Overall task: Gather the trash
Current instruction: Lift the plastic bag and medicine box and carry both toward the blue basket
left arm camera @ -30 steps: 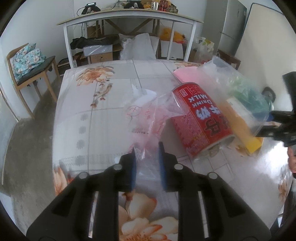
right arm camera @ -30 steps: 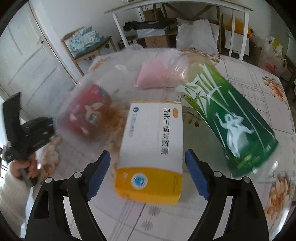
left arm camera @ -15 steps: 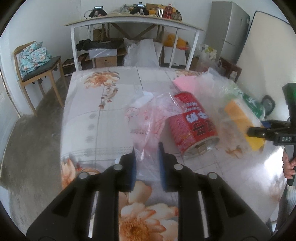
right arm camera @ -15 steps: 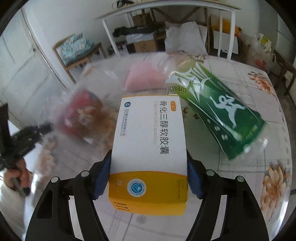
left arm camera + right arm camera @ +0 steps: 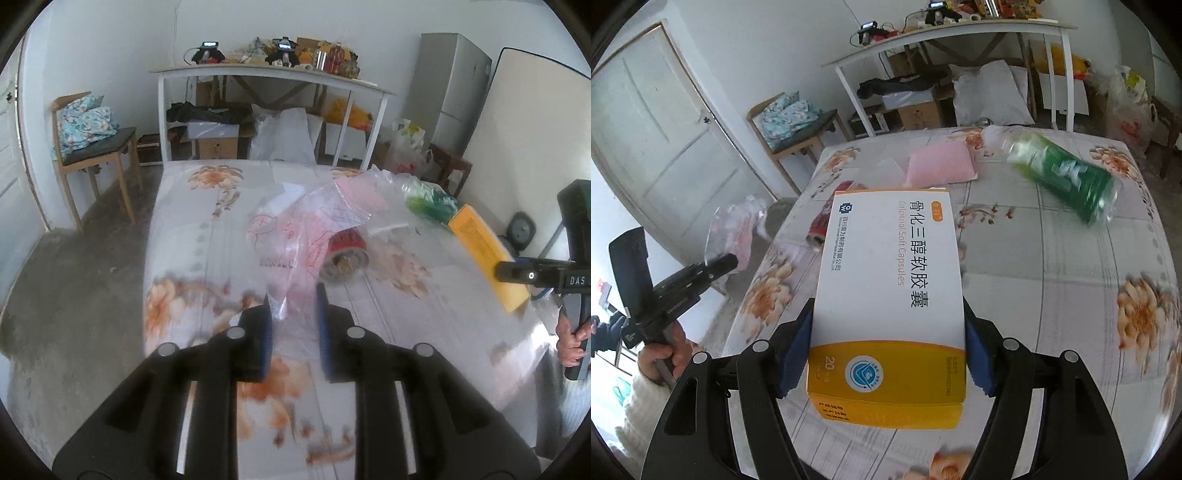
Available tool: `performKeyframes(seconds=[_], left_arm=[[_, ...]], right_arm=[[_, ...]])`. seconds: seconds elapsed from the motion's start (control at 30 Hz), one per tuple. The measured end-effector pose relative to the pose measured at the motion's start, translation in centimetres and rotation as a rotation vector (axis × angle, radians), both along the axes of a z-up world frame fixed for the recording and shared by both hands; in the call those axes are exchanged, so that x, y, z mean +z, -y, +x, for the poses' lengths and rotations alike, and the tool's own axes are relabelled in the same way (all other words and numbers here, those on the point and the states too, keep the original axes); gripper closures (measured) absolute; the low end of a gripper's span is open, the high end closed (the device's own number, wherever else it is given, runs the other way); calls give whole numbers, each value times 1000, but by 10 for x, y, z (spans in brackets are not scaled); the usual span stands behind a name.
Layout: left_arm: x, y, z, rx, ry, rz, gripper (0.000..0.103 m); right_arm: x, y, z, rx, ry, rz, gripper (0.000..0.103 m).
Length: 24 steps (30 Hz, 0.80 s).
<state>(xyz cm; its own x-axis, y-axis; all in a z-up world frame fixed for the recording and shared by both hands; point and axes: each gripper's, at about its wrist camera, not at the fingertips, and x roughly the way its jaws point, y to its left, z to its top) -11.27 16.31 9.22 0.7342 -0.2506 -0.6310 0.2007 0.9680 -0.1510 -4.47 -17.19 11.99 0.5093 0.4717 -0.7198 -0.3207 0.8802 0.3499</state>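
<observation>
My left gripper [image 5: 292,314] is shut on a clear plastic bag [image 5: 291,236] with red print, held up over the near table edge. A red milk can [image 5: 343,254] lies on its side on the floral table [image 5: 192,236] behind the bag. My right gripper [image 5: 886,350] is shut on a white and yellow medicine box [image 5: 890,295], lifted above the table; the box also shows in the left wrist view [image 5: 484,254]. A green bottle [image 5: 1063,177] and a pink packet [image 5: 942,166] lie farther back on the table.
A wooden chair [image 5: 92,147] with cushions stands left of the table. A white desk [image 5: 266,77] with boxes and bags under it stands behind. A fridge [image 5: 450,88] is at the back right. A door [image 5: 657,147] is at the left.
The right gripper closed on the medicine box and lifted it. The left gripper pulled back and up with the bag, so the can, bottle and box now lie outside it.
</observation>
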Motion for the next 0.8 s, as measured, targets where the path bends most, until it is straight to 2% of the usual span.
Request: performKeyframes(seconds=[0.3, 0.57, 0.8], left_arm=[[-3, -7, -43, 12, -6, -34, 85], [-17, -10, -51, 34, -38, -49, 85], [-17, -12, -48, 39, -42, -65, 85]], right_arm=[[-3, 21, -7, -17, -14, 9, 33], [-19, 9, -11, 42, -57, 19, 33], [-19, 0, -12, 61, -59, 28, 33]])
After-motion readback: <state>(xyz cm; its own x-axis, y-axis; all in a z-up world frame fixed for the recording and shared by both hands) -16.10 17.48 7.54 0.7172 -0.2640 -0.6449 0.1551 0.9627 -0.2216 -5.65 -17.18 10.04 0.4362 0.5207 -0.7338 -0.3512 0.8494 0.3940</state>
